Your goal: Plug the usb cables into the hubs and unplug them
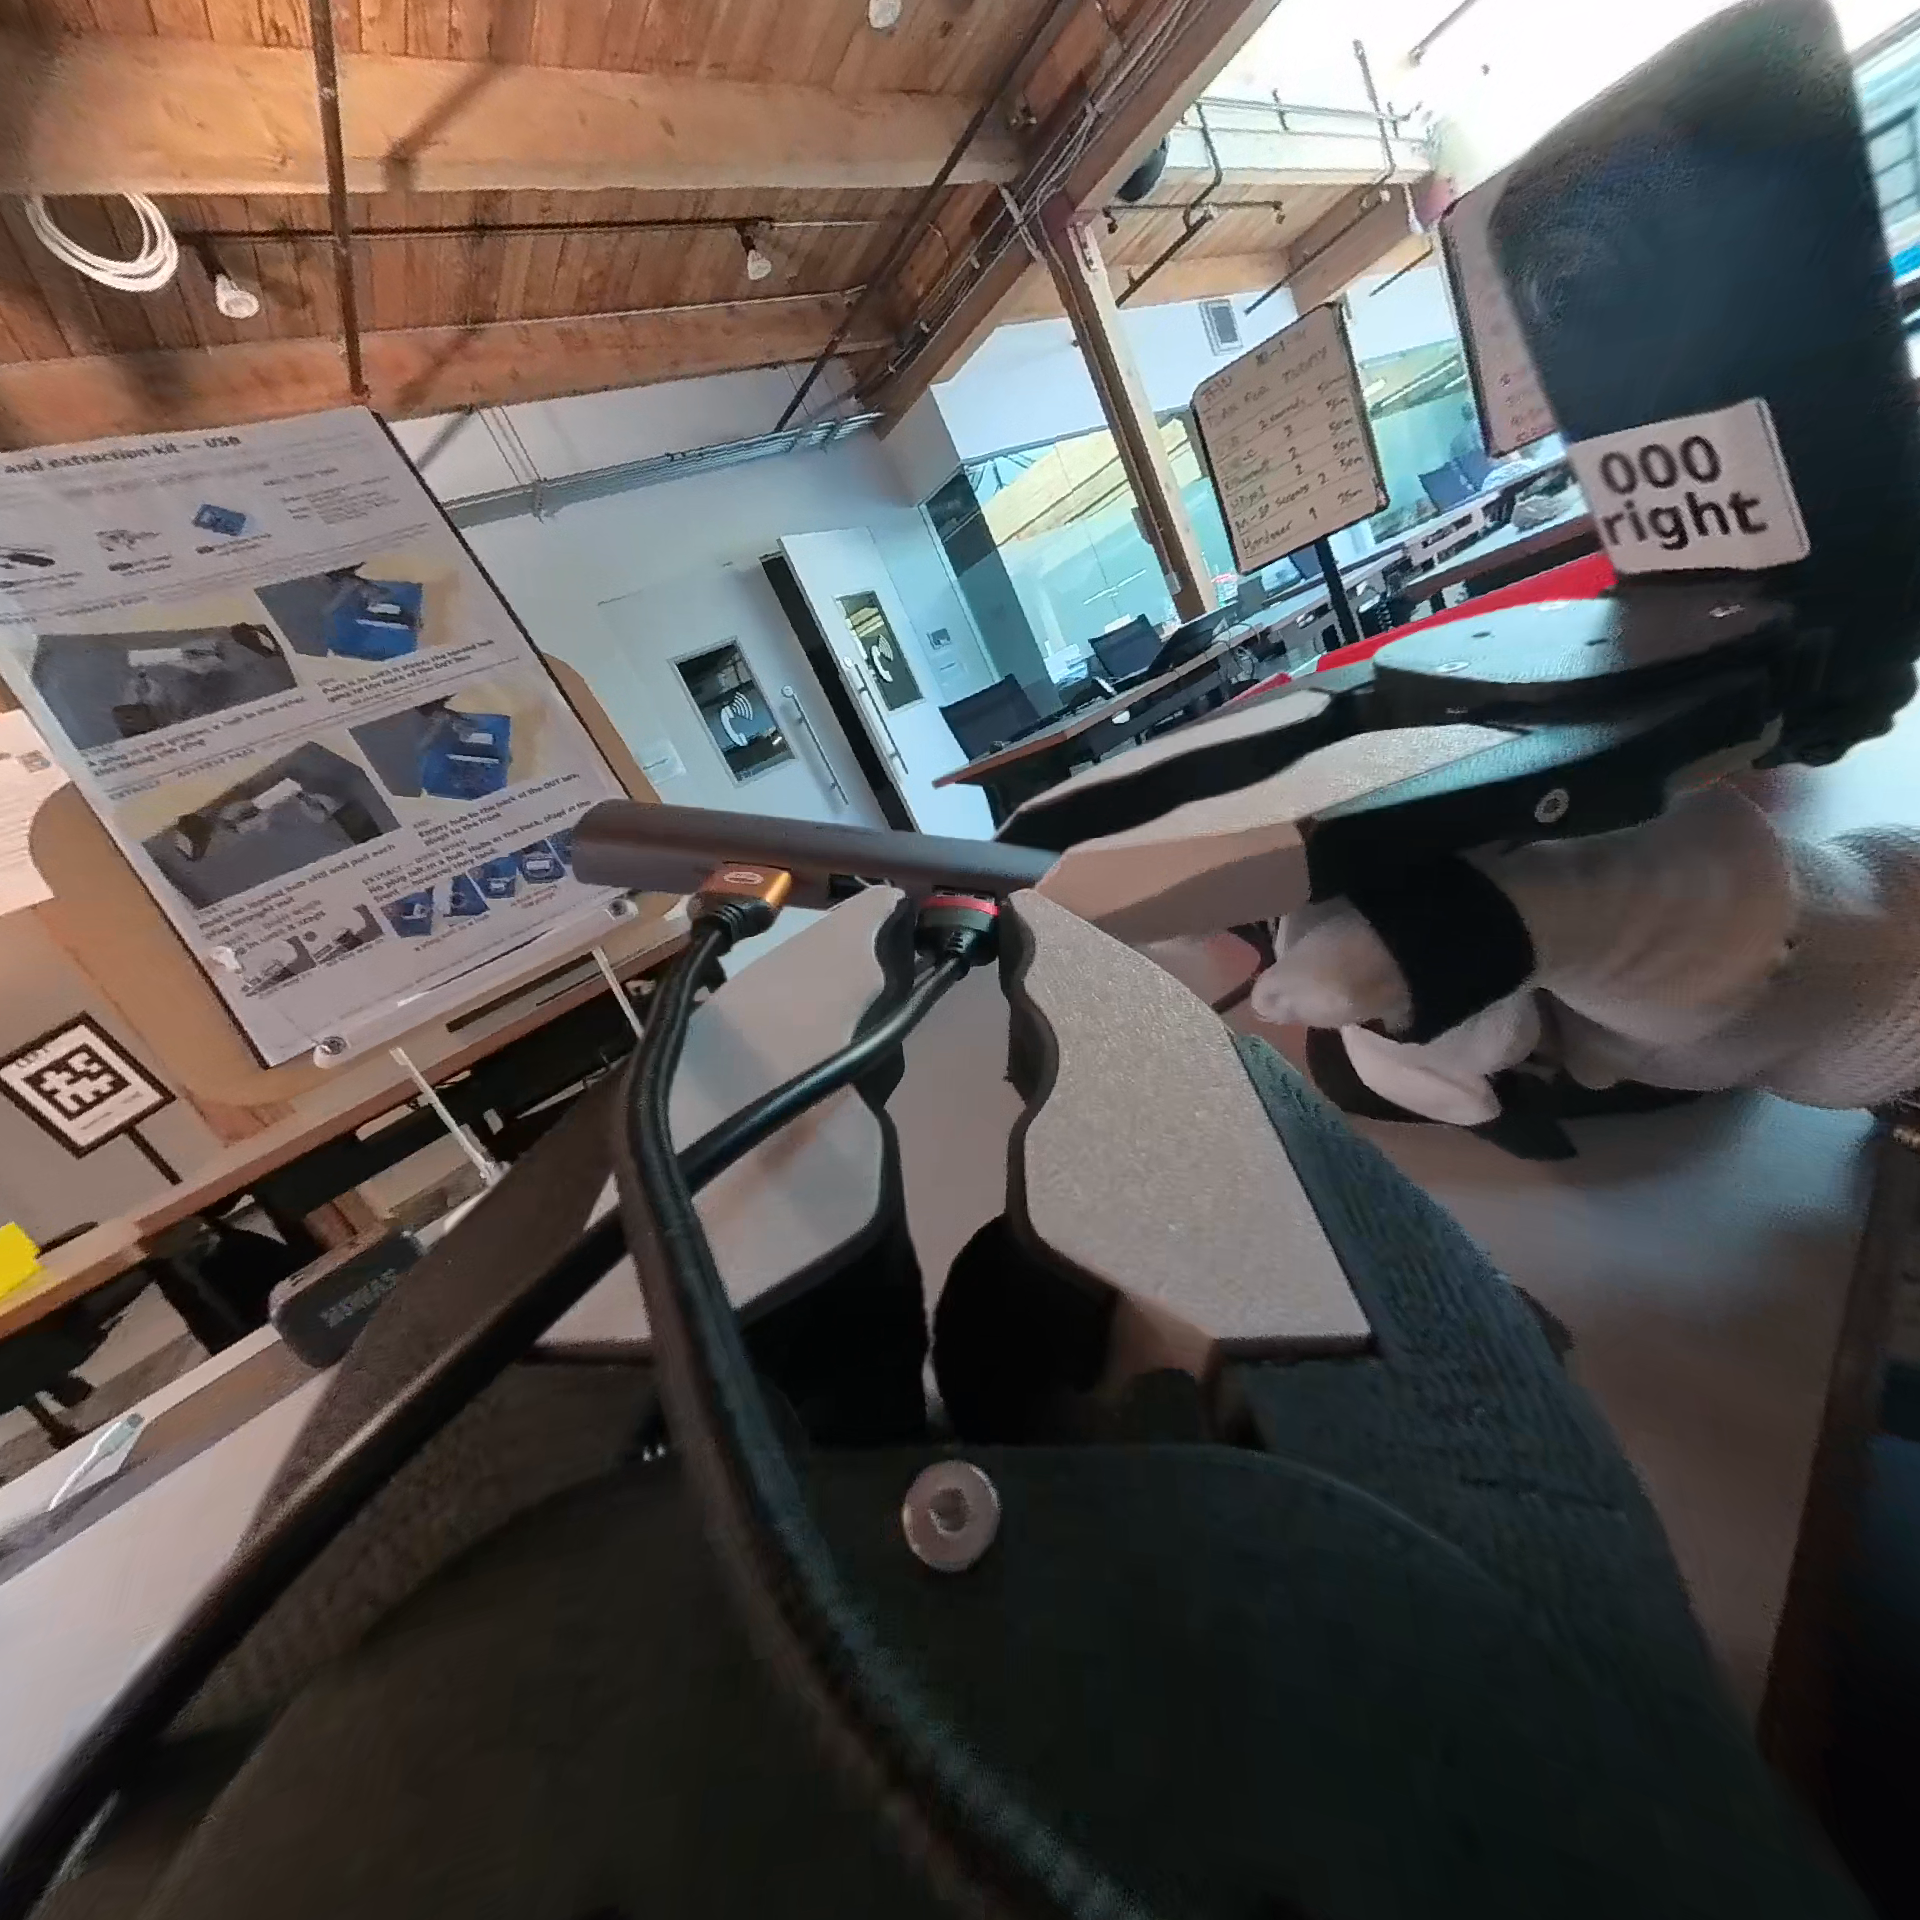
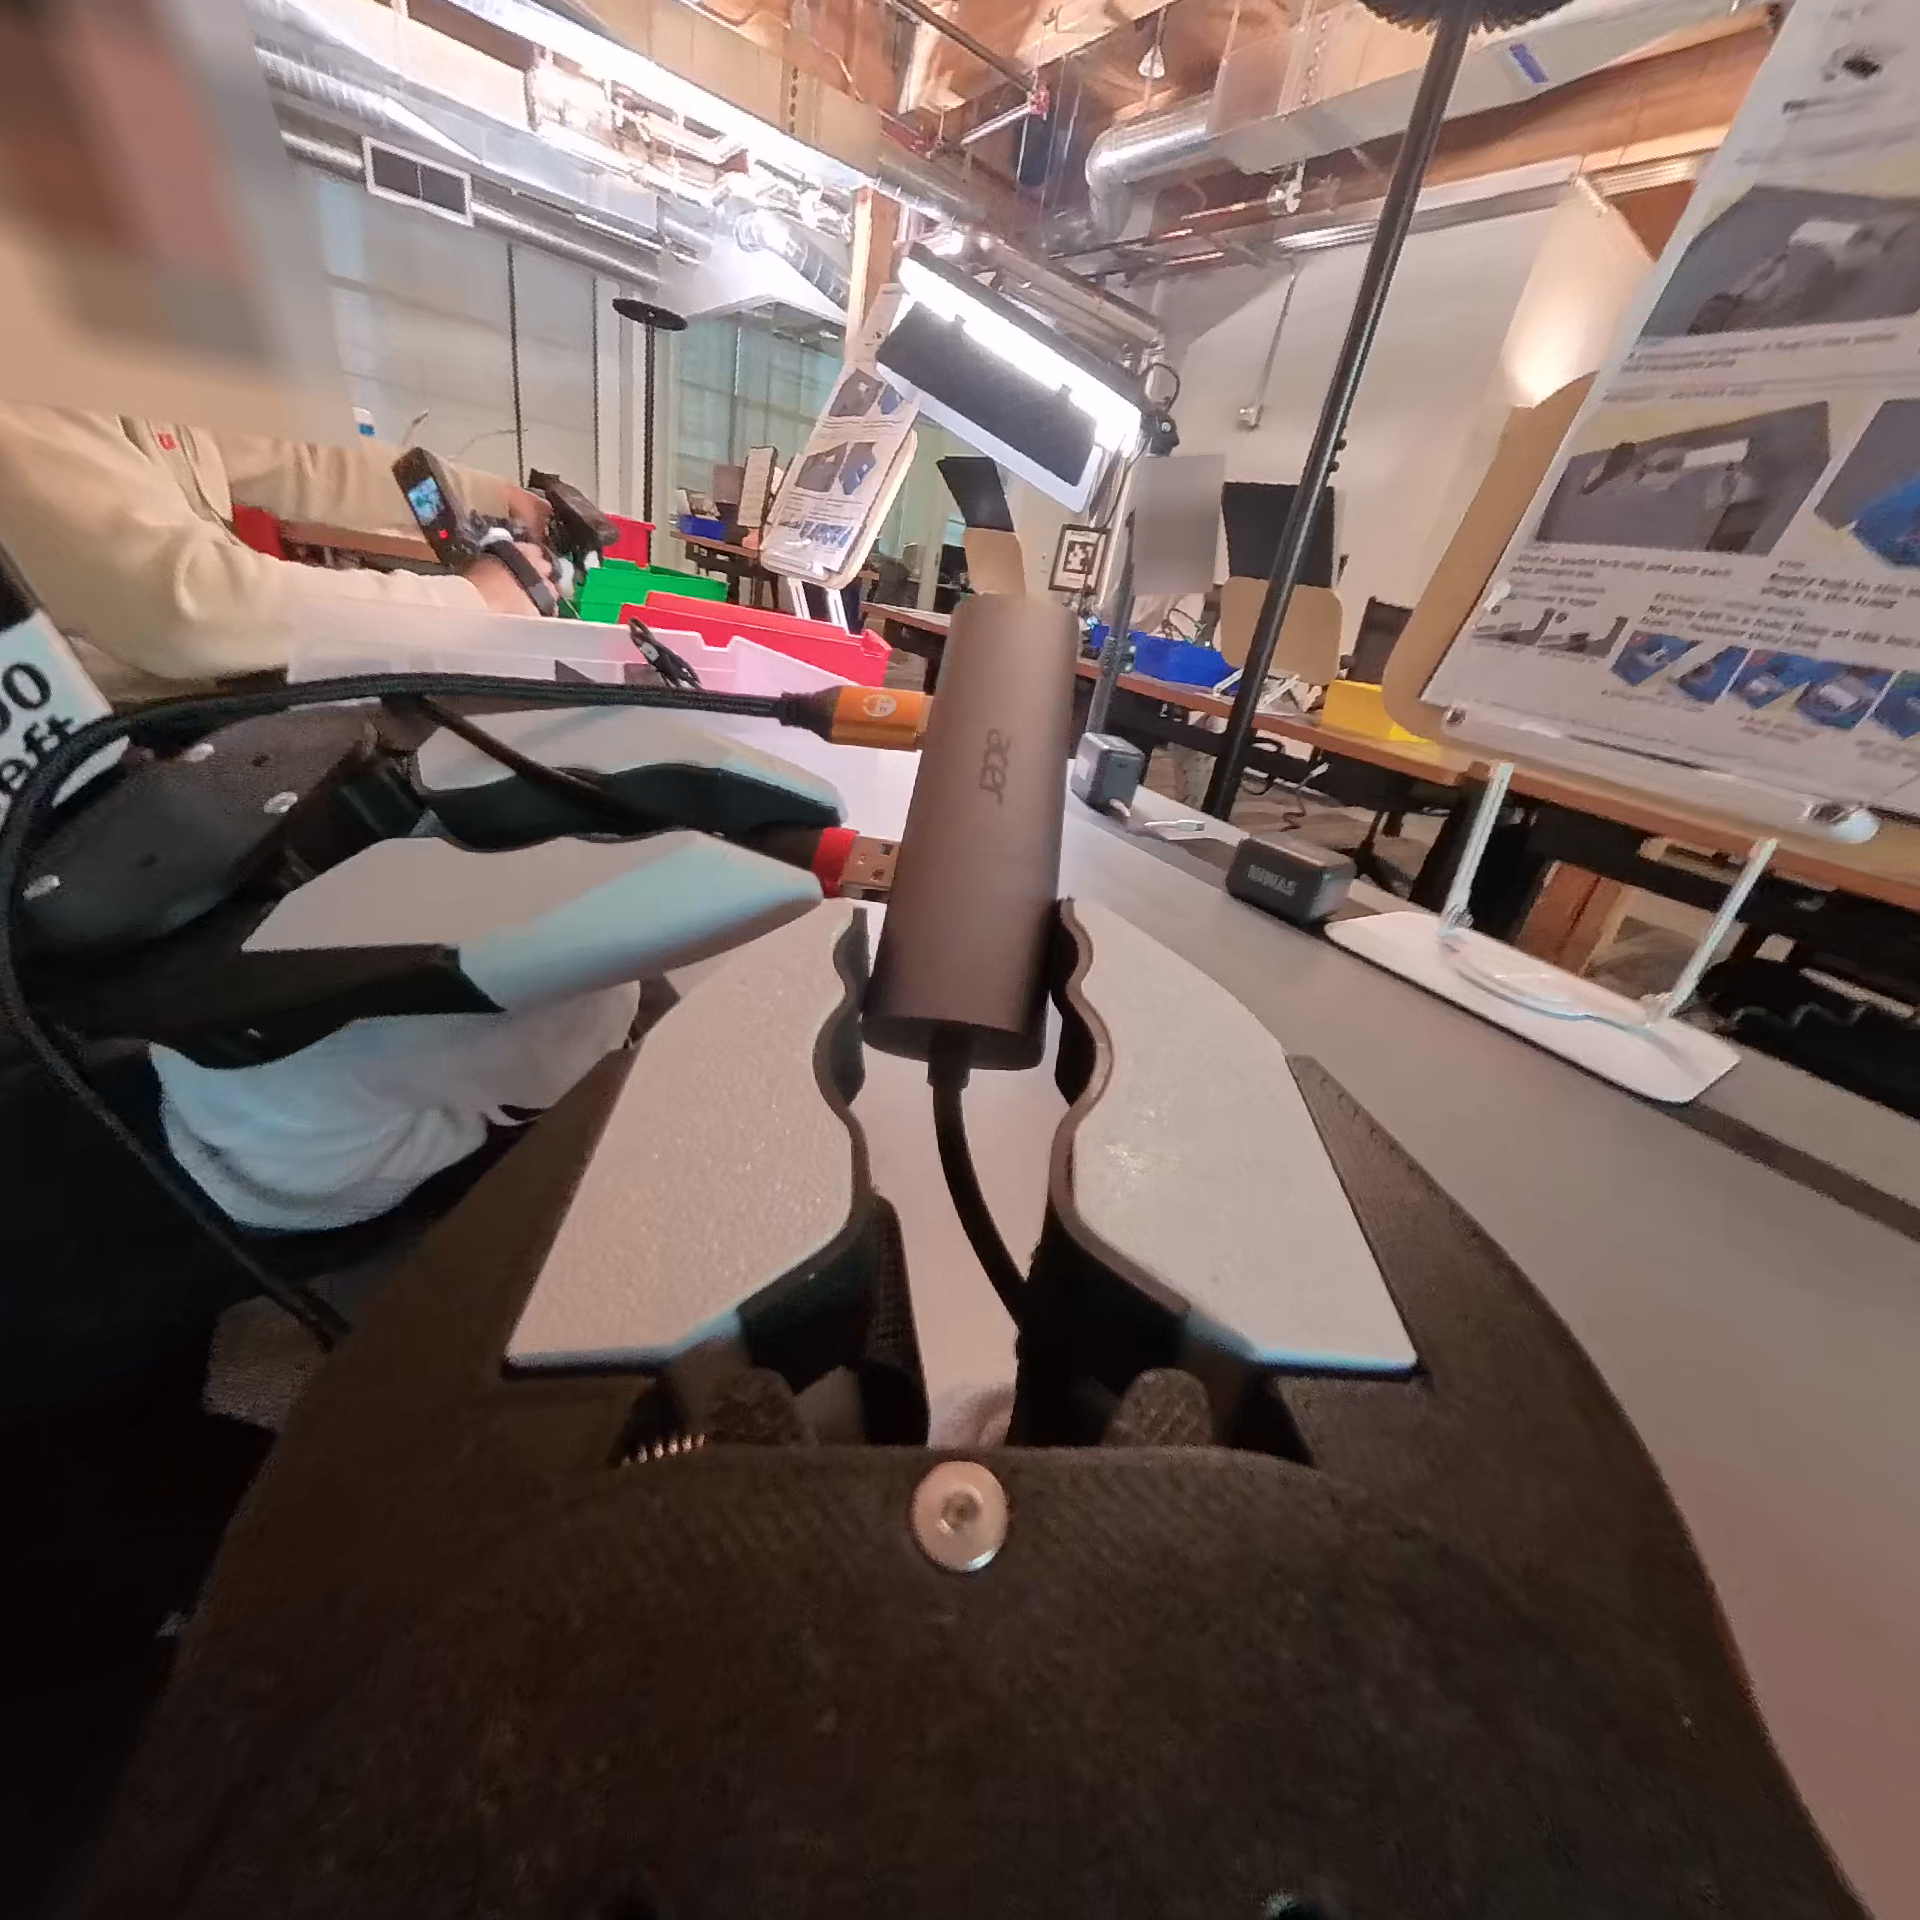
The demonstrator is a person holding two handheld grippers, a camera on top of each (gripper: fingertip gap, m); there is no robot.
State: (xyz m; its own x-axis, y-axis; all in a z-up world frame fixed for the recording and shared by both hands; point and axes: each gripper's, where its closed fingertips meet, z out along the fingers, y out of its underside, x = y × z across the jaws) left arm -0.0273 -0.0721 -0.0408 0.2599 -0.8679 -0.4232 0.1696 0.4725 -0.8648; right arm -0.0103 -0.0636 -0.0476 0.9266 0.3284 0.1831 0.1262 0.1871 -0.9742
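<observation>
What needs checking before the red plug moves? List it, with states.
1. Right gripper clamps the grey USB hub at its lower end: ok.
2. Left gripper closed on the red USB plug: ok.
3. Red USB plug fully seated: not ok, bare metal shows outside the port.
4. Orange USB plug seated in the hub: ok.
5. Orange plug's braided cable clear of the left gripper: not ok, it drapes over it.
6. Hub's own cable unpinched: cannot tell.
</observation>
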